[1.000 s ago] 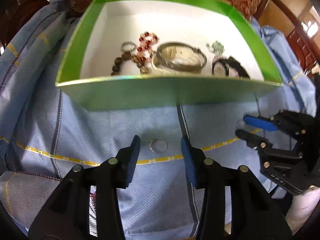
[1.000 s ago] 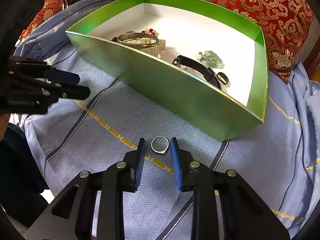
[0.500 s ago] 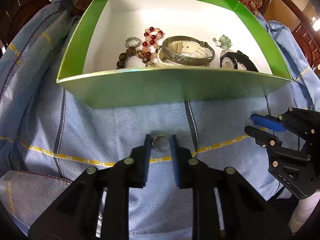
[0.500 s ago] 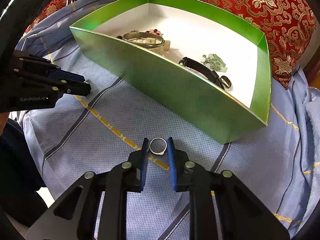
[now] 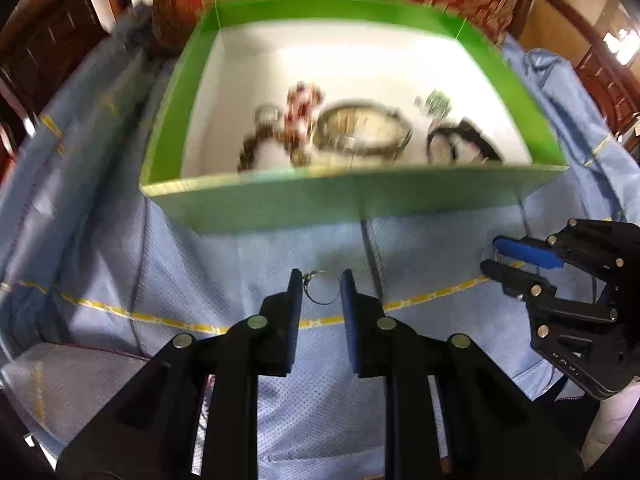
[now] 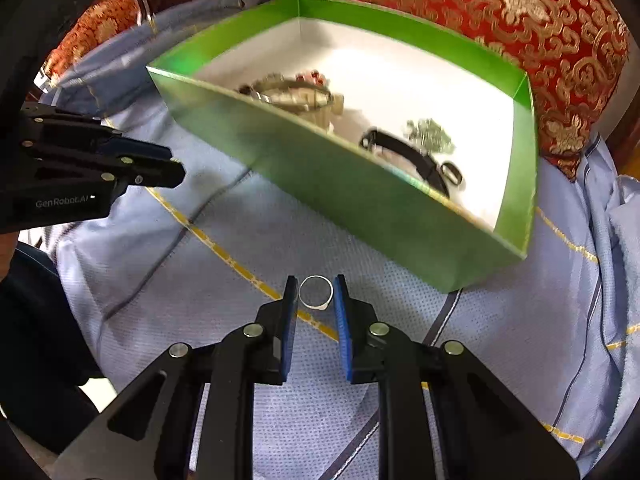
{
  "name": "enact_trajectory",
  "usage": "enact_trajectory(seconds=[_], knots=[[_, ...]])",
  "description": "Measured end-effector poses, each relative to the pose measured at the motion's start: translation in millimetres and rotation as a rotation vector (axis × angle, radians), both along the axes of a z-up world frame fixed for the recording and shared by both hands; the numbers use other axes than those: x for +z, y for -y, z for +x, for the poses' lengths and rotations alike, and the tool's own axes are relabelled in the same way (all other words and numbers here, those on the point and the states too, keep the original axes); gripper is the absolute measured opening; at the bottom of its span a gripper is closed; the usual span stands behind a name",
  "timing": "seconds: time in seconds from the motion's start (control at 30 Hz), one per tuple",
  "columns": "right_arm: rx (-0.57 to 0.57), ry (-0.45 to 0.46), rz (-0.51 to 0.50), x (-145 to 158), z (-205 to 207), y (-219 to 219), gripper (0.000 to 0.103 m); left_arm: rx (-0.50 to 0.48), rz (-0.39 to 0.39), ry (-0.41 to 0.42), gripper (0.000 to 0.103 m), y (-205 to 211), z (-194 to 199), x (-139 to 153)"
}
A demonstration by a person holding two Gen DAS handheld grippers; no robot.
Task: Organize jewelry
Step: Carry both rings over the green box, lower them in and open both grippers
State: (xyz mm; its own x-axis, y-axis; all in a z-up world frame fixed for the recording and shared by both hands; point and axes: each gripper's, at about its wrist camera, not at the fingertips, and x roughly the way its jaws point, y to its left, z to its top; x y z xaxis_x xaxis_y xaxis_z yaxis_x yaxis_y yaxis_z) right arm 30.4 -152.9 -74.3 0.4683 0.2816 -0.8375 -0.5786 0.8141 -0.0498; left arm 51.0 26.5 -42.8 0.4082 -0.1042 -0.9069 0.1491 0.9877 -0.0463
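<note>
On the pale blue striped cloth [image 6: 168,280], in front of the green cardboard box [image 5: 360,204], each gripper was clamped on a ring: left gripper [image 5: 319,288] on a thin silver ring with a small setting [image 5: 322,289], right gripper [image 6: 316,292] on a plain silver band ring [image 6: 316,291]. Red-and-gold brocade cushion [image 6: 520,20] lay behind the box. Box held a silver bangle [image 5: 366,130], red and brown bead bracelets [image 5: 294,124], a black-strapped watch [image 6: 412,158], a green bead cluster [image 6: 430,136].
</note>
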Motion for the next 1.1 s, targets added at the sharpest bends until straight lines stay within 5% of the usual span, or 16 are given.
enact_trajectory(seconds=[0.3,0.5,0.73,0.8,0.87,0.93,1.0,1.1], knots=[[-0.038,0.179,0.188,86,20,11,0.02,-0.019,0.002,0.323,0.02,11,22,75],[-0.145,0.168,0.173,76,91,8,0.02,0.038,-0.04,0.242,0.02,2,99,51],[-0.204,0.087,0.194,42,116,13,0.022,0.05,-0.024,0.197,0.021,10,121,32],[-0.236,0.085,0.201,45,113,17,0.045,0.06,-0.006,0.215,0.046,16,120,33],[-0.255,0.117,0.216,53,108,22,0.066,0.069,0.014,0.26,0.056,23,112,40],[-0.257,0.152,0.222,63,97,27,0.073,0.067,0.018,0.283,0.058,28,104,46],[-0.266,0.183,0.228,70,89,31,0.084,0.075,0.024,0.32,0.073,30,90,54],[-0.286,0.226,0.24,79,76,36,0.093,0.078,0.025,0.375,0.082,35,70,64]])
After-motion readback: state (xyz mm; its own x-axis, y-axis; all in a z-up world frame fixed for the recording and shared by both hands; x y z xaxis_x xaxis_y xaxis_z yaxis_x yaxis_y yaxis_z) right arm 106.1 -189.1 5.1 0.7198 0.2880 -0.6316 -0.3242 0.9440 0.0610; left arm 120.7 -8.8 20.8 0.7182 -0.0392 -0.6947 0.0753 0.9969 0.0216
